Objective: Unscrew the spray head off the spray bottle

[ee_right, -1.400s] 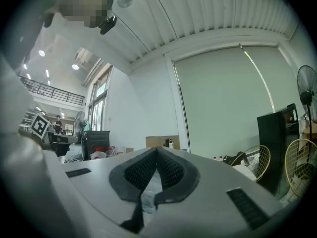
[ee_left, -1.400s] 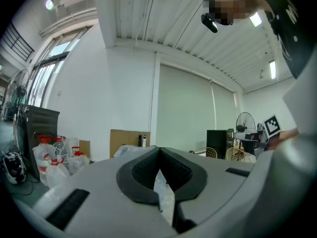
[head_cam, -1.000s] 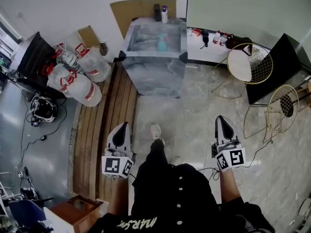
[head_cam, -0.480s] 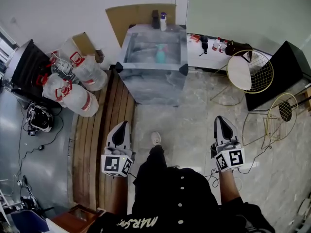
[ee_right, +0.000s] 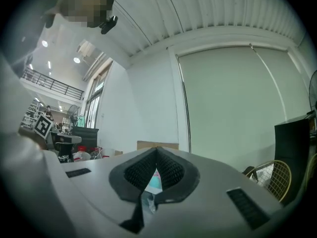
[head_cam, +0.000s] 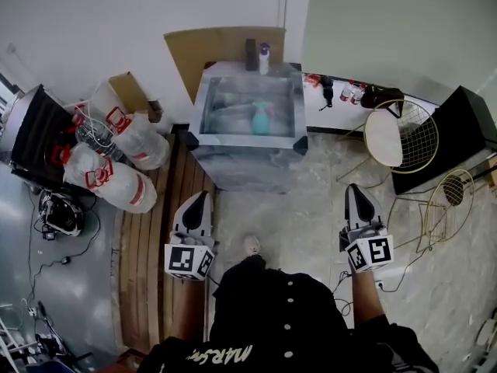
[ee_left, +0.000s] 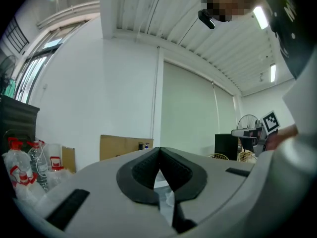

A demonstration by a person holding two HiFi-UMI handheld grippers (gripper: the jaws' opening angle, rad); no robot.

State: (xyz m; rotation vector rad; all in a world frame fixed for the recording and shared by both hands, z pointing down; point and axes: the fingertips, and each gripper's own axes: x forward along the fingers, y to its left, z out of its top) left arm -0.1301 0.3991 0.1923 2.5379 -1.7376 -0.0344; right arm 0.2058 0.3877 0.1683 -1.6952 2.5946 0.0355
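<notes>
Over the floor (head_cam: 303,179), left gripper (head_cam: 202,197) and right gripper (head_cam: 352,189) closed, empty.

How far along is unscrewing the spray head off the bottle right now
Done: nothing yet. The teal spray bottle sits on the grey marbled table, apart from both grippers. In hand: nothing. The left gripper and right gripper are both shut, empty and short of the table. Left: reach the bottle, hold its body, twist the head off.
</notes>
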